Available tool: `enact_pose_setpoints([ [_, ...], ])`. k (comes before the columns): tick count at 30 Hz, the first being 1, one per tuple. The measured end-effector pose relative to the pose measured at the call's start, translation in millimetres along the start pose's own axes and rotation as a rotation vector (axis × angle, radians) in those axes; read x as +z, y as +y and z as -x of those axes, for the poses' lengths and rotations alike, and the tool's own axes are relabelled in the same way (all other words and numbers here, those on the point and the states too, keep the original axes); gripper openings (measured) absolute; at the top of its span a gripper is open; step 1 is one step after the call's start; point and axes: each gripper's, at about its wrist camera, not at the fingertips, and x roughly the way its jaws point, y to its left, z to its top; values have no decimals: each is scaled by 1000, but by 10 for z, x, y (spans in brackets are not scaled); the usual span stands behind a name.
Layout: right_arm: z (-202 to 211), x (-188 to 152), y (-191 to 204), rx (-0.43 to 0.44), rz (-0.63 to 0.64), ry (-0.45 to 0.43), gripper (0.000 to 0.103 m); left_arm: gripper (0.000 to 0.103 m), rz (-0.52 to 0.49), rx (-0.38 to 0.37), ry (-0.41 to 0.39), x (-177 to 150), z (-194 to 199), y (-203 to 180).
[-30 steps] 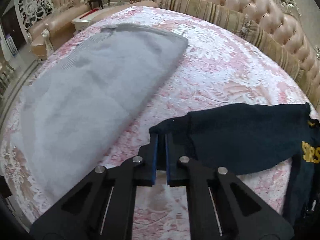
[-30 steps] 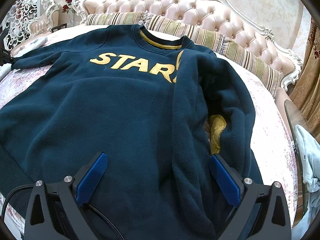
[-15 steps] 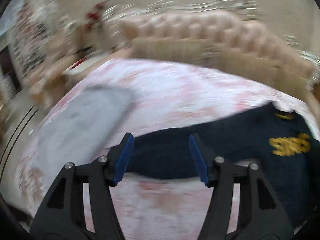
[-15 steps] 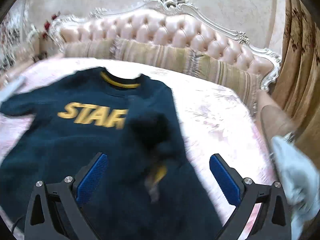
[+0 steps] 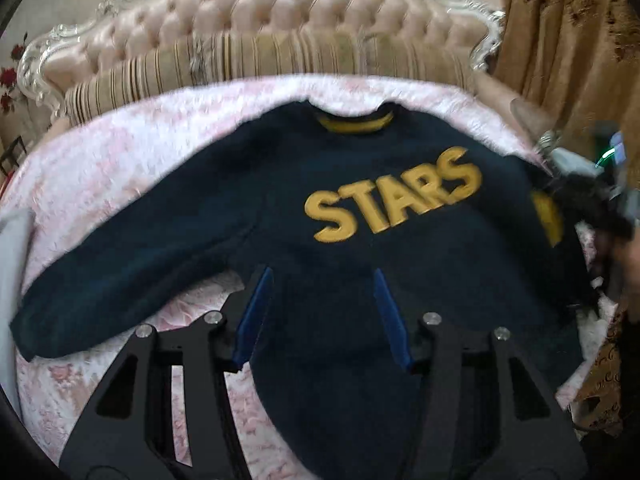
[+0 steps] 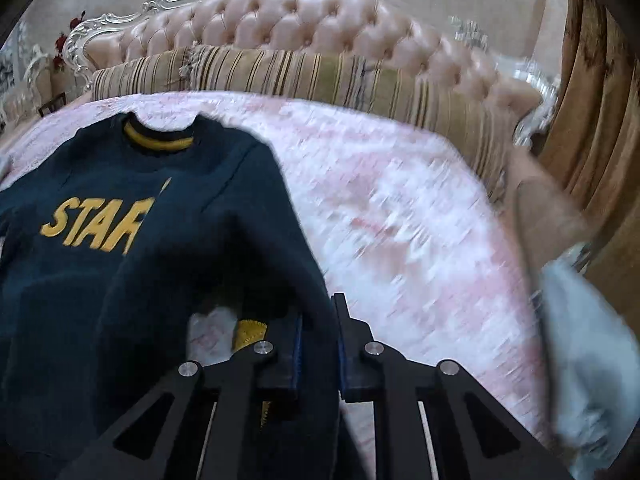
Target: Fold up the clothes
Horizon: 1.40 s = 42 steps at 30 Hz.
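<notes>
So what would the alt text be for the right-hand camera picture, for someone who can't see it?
The right gripper is closing on a fold of a navy sweatshirt with yellow letters, which lies on a pink patterned bedspread. Behind it are striped pillows and a tufted pink headboard. The picture is blurred.

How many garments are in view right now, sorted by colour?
Navy: 1, the STARS sweatshirt, spread on the bed.
Grey: 1, a garment at the left edge of the left wrist view.
Pale blue: 1, a cloth at the right edge of the right wrist view, blurred.
Total: 3
</notes>
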Motion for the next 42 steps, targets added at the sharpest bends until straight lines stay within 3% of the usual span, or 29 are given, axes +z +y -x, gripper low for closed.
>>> enact_pose_setpoints([
  [5,68,349,-41,-168,160,-88,13,49,63,-14,60,-112,-171,170],
  [7,-41,430,41,-256,267,-94,24,49,80,-24,49,-125,-103,256],
  [9,-161,416,79,-282,320,-43,32,49,98,-33,36,-131,-33,351],
  [15,77,283,-203,-128,197,10,55,49,167,-22,-79,94,238,800],
  [17,208,381,-289,-64,148,-10,59,50,123,-36,-115,315,195,802],
  [19,324,586,-337,13,87,-55,78,54,56,-59,-105,528,16,758],
  [21,200,899,-245,114,80,-54,84,54,-12,-54,-72,734,-241,725],
  [22,64,1065,-152,175,100,-32,84,54,-39,-52,-53,822,-361,723],
  [28,-912,1501,229,320,156,151,84,57,-97,-98,27,1135,-782,777],
  [31,-1199,1515,326,344,168,208,84,61,-122,-133,54,1255,-924,738],
  [36,-1360,1475,458,387,188,220,84,64,-160,-157,120,1334,-1176,657],
  [39,-1415,1501,506,294,228,193,82,32,-182,-141,140,1301,-1216,614],
  [41,-1481,1492,541,304,240,212,71,23,-194,-138,133,1287,-1179,575],
  [42,-1506,1482,566,299,253,213,53,14,-199,-137,130,1281,-1161,556],
])
